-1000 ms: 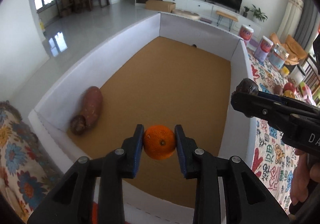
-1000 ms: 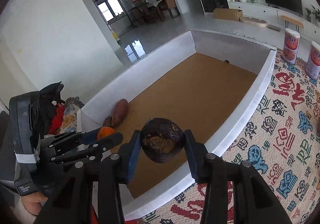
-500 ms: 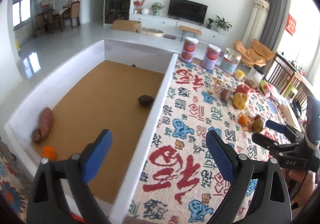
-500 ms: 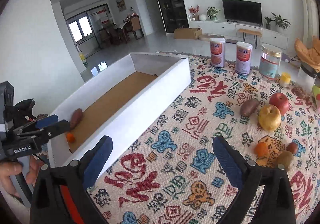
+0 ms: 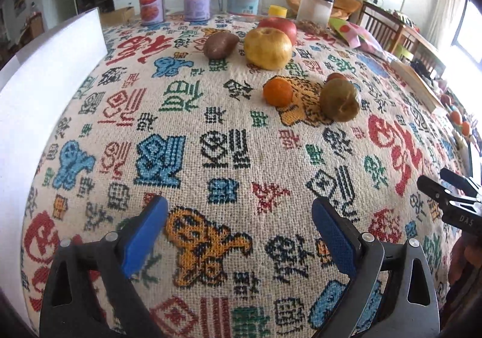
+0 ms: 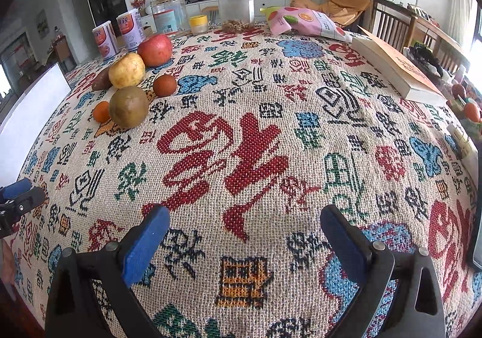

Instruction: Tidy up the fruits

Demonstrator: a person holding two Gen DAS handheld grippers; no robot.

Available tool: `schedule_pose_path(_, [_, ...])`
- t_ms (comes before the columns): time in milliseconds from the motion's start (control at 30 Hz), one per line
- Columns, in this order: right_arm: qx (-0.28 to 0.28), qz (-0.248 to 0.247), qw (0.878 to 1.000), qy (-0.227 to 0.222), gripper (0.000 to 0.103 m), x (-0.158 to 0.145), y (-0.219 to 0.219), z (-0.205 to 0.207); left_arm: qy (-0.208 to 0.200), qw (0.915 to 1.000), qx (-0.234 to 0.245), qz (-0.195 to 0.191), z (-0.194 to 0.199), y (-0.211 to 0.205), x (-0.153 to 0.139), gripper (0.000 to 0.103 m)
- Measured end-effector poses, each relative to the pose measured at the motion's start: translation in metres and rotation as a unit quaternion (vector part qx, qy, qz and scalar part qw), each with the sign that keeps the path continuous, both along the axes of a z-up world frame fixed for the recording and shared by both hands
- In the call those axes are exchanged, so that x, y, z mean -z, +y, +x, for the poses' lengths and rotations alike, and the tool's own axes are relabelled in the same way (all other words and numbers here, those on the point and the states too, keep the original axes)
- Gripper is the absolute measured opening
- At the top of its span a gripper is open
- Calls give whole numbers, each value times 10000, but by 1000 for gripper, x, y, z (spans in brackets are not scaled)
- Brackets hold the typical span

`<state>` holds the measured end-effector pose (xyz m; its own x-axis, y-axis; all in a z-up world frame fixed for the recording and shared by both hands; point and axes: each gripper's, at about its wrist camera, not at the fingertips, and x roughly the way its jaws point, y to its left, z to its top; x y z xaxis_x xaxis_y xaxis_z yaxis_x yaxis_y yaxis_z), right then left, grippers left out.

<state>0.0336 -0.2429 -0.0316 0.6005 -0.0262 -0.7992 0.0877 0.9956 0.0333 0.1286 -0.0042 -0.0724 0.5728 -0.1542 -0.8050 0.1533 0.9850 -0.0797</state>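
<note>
On the patterned tablecloth, six pieces are left to be collected: tangerine, apple, pear and others. Nothing is held; the left gripper and right gripper are spread wide and empty.

Left gripper and right gripper: jaws wide apart, seemingly empty.

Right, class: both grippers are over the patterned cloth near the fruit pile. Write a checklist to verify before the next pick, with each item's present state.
1. Left gripper open and empty: ok.
2. Right gripper open and empty: ok.
3. Small orange uncovered, free on its near side: ok.
4. Greenish-brown fruit clear of the orange: cannot tell, they sit close.
5. White box wall in view for the drop: ok.
</note>
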Motion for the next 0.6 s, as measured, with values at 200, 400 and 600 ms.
schedule_pose_path(200, [210, -218, 9995, 127, 103, 12, -5, 6, -78, 9993, -33, 354, 25, -18, 8, 100])
schedule_pose_path(400, [216, -299, 9992, 154, 103, 13, -1, 6, -52, 9993, 18, 364, 41, -19, 12, 103])
schedule_pose_path(600, [218, -300, 9992, 157, 103, 13, -1, 7, -53, 9993, 33, 363, 43, -19, 13, 103])
